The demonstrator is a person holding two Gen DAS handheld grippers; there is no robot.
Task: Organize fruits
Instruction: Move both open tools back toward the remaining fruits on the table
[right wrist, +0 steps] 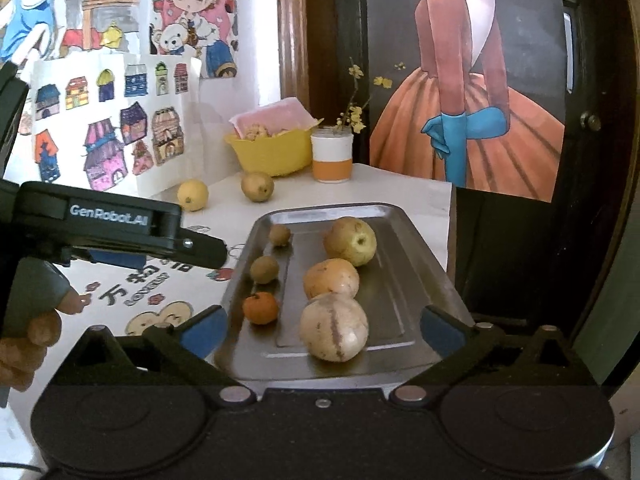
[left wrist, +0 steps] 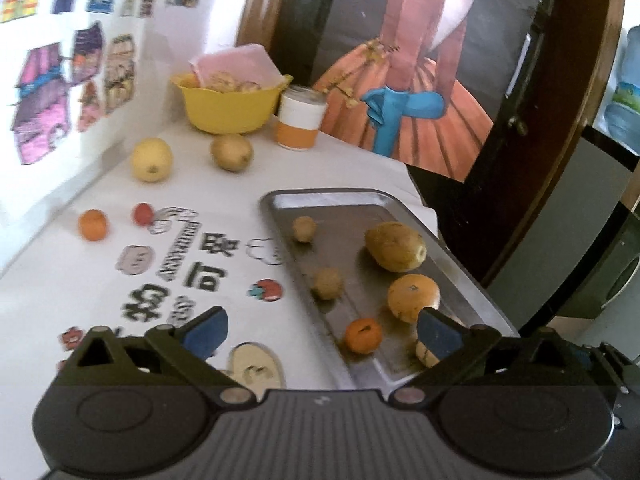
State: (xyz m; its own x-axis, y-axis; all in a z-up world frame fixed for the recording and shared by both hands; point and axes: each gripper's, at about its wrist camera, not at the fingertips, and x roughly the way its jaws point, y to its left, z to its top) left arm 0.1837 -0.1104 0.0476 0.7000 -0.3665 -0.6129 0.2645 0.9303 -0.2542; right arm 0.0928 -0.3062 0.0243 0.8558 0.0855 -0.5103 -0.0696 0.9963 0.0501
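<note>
While both grippers' fingers gape empty (left (left wrist: 322, 332), right (right wrist: 324, 326)), striped fruit (left wrist: 423, 353) half hidden.

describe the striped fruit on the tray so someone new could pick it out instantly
Find the metal tray on the white table, right of the printed characters. On the tray's near end, closest to the right gripper, sits the pale cream melon-like fruit, touching the orange-tan fruit behind it. It alone has thin dark lengthwise stripes, and it looks like the largest fruit on the tray.

A grey metal tray (right wrist: 404, 240) holds an orange tangerine (right wrist: 260, 308) and a purple-streaked cream melon (right wrist: 334, 333).
</note>
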